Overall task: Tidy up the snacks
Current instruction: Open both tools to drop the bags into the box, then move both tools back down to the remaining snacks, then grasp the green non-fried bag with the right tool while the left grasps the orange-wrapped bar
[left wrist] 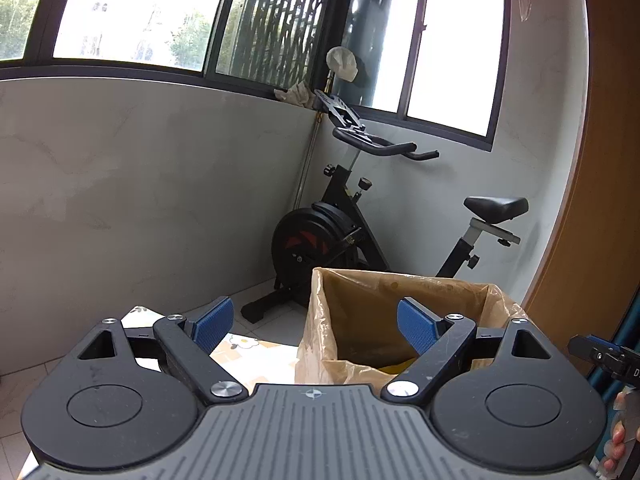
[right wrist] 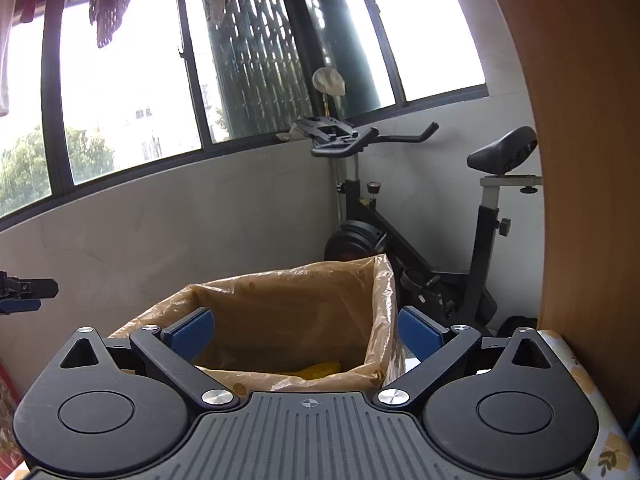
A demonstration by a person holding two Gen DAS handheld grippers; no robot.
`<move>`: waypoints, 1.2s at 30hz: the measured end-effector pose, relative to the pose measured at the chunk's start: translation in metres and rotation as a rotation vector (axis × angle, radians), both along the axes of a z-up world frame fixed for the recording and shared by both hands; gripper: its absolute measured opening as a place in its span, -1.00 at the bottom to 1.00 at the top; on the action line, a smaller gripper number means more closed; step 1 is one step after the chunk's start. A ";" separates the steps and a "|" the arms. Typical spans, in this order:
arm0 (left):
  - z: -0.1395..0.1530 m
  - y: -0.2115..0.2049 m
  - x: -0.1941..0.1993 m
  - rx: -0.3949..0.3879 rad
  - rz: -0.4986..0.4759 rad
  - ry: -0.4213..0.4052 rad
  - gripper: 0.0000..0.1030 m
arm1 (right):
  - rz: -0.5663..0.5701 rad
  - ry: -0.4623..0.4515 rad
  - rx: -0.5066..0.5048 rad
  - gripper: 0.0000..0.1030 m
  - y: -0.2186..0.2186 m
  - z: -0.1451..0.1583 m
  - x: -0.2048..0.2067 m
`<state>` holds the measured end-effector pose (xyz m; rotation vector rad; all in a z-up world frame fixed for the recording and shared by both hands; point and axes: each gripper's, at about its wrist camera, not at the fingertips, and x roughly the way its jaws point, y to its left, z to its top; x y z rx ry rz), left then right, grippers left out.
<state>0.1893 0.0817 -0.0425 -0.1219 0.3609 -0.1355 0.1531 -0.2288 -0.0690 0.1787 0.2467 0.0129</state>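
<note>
Item: bag-lined box (right wrist: 288, 312), open top, standing on the desk (left wrist: 256, 356) (floral cover, mostly hidden by the tools). Contents: 1 yellow snack packet (right wrist: 320, 370) at the bottom, largely cut off by the bag's rim. Left hand-held gripper (left wrist: 314, 326): fingers spread, nothing between, box ahead and slightly right. Right hand-held gripper (right wrist: 306, 330): fingers spread, empty, box directly ahead. Behind: exercise bike (left wrist: 340, 232).

Black exercise bike (left wrist: 340, 224) below windows (left wrist: 136, 12)
</note>
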 end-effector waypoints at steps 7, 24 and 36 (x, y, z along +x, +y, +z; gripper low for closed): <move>-0.017 0.015 -0.040 0.019 0.014 0.018 0.75 | -0.023 -0.015 -0.001 0.93 0.001 -0.016 -0.037; -0.151 -0.002 -0.077 0.126 -0.059 0.197 0.63 | -0.062 0.200 -0.075 0.93 0.029 -0.126 -0.079; -0.189 -0.008 -0.091 0.143 -0.097 0.257 0.58 | -0.113 0.301 -0.018 0.93 0.017 -0.160 -0.079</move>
